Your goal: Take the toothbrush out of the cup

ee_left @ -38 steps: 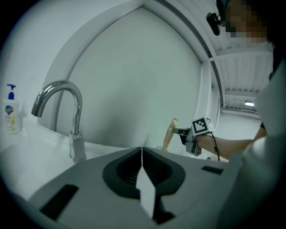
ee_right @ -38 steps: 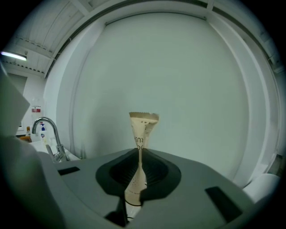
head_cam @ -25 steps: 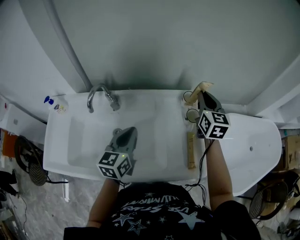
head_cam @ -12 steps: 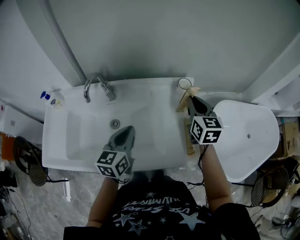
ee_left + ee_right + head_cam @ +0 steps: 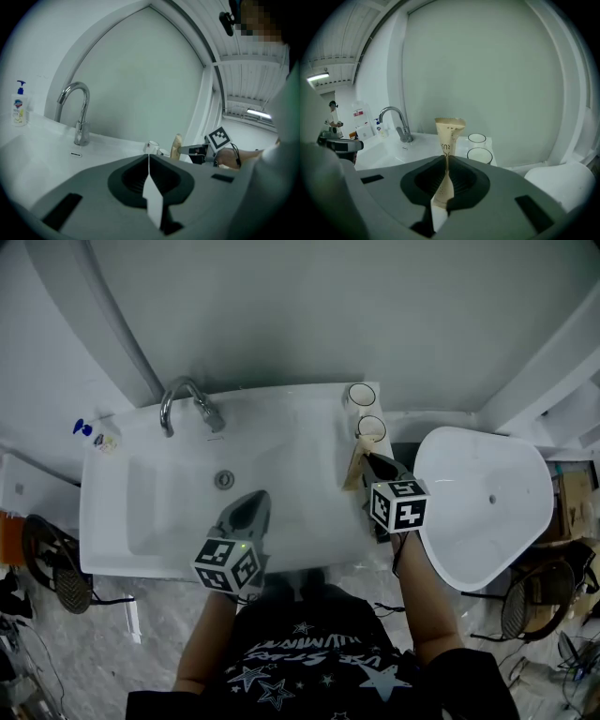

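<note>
Your right gripper (image 5: pixel 368 463) is drawing back toward six o'clock, pinching the beige paper-wrapped toothbrush (image 5: pixel 353 471), clear glass cups (image 5: pixel 371 428) at twelve, left gripper (image 5: pixel 251 506) jaws pressing together.

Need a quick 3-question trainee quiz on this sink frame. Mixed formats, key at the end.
1. True or false: the right gripper is shut on the tan paper-wrapped toothbrush.
2. How many clear round cups stand along the right rim of the white sink? A one, B two, C three.
3. What does the left gripper hold?

Key: 1 true. 2 B. 3 nothing, its jaws are together and empty, above the sink.
</note>
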`<state>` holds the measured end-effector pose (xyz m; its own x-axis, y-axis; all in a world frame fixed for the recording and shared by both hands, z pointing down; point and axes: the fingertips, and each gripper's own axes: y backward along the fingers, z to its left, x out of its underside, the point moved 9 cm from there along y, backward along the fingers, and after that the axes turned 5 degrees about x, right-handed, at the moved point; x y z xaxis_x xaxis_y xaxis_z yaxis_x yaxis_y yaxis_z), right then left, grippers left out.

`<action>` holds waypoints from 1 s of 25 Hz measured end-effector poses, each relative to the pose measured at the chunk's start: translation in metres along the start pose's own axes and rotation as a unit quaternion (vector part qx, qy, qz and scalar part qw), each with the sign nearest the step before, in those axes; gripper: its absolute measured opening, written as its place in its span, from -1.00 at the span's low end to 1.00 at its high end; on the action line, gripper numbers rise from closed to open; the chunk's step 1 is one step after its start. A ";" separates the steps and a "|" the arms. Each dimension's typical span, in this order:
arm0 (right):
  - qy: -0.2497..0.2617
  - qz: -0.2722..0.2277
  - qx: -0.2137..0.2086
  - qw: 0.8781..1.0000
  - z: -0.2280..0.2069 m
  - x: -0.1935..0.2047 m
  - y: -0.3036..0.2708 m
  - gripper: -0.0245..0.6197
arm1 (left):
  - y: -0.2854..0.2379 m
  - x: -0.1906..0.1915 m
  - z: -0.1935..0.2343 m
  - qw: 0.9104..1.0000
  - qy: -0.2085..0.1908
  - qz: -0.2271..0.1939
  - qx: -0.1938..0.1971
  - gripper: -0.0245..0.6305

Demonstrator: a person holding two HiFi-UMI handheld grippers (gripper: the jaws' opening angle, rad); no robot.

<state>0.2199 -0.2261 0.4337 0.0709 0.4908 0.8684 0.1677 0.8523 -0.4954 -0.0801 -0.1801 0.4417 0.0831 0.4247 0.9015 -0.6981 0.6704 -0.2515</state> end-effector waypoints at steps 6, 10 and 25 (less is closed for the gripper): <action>-0.004 0.064 -0.005 0.998 0.002 0.022 -0.004 -0.82 | 0.004 0.004 0.002 1.000 0.007 0.003 0.001 -0.86; -0.014 0.104 -0.004 0.994 0.002 0.037 -0.010 -0.82 | 0.004 0.006 0.001 1.000 0.007 0.005 0.000 -0.86; -0.030 0.186 0.005 0.982 0.002 0.079 -0.037 -0.82 | 0.005 0.012 0.013 1.000 0.014 0.017 -0.006 -0.86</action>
<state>0.2171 -0.2181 0.5203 0.0675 0.7784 0.6242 0.1316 0.6132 -0.7789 -0.0916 -0.1791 0.4561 0.0804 0.4638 0.8823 -0.6915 0.6634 -0.2857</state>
